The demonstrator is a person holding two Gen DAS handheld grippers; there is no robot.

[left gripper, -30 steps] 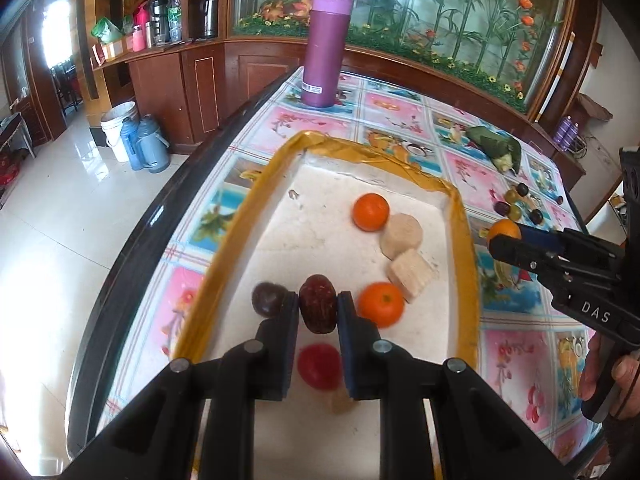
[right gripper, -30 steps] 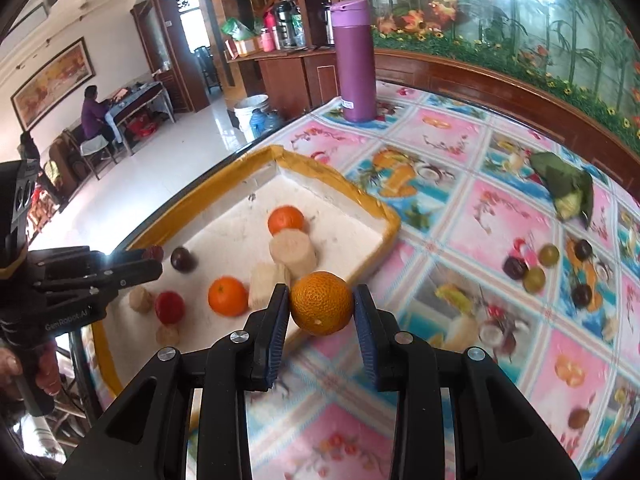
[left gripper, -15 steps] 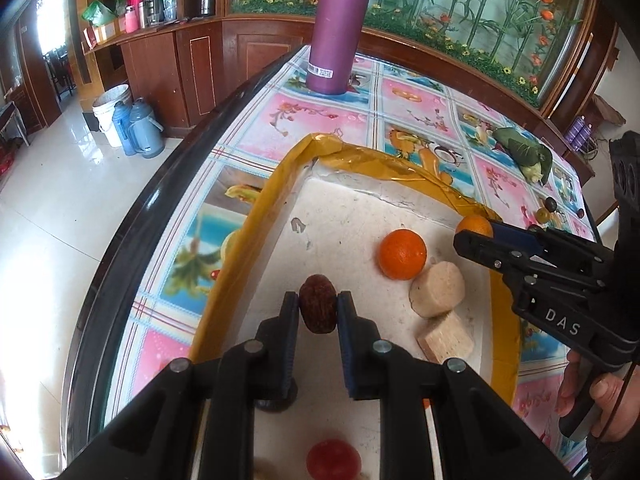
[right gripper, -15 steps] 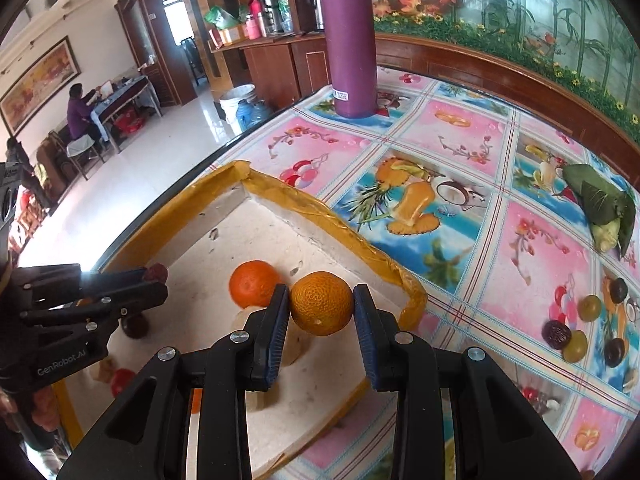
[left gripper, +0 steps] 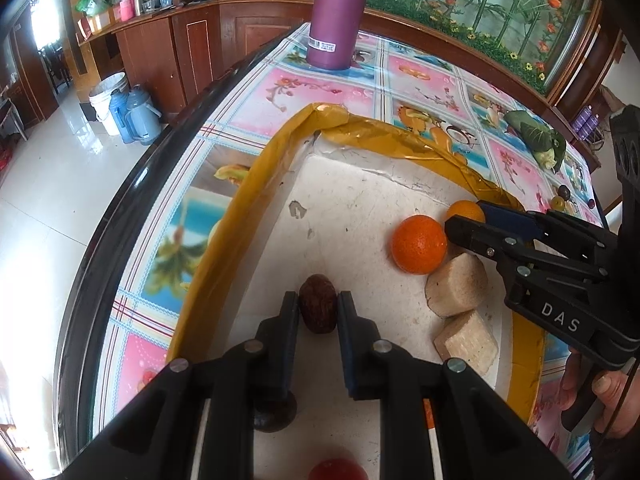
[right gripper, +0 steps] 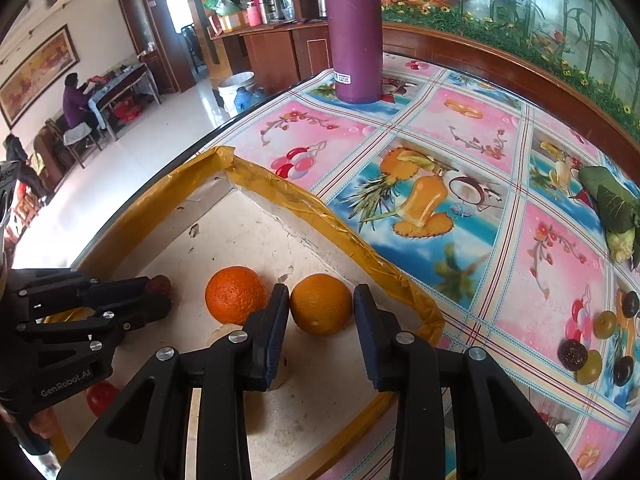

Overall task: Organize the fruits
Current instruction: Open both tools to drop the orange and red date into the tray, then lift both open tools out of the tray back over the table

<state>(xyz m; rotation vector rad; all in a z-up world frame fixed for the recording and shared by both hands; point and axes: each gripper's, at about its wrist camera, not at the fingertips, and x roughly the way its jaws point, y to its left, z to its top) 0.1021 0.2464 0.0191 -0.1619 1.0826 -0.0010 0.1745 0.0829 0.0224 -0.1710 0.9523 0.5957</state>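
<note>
A white foam tray with a yellow taped rim (left gripper: 256, 184) lies on the flowered tablecloth. My left gripper (left gripper: 318, 300) is shut on a wrinkled brown date (left gripper: 318, 314), low over the tray floor. My right gripper (right gripper: 321, 290) has its jaws opening around a pale orange (right gripper: 320, 308) that rests on the tray floor (right gripper: 248, 232); a thin gap shows at the right pad. A deeper orange (right gripper: 235, 294) lies just left of it. Two beige chunks (left gripper: 456, 290), a dark round fruit (left gripper: 276, 416) and a red fruit (left gripper: 336, 470) also lie in the tray.
A tall purple flask (left gripper: 336, 12) stands at the table's far end. A green leaf bundle (right gripper: 612, 208) and several small dark and green fruits (right gripper: 592, 344) lie on the cloth to the right. The table's dark edge (left gripper: 100, 240) runs along the left.
Both grippers moved forward and down into the tray. The right one carried the pale orange over the rim, set it beside the other orange, and its jaws widened. The left still holds the date.
</note>
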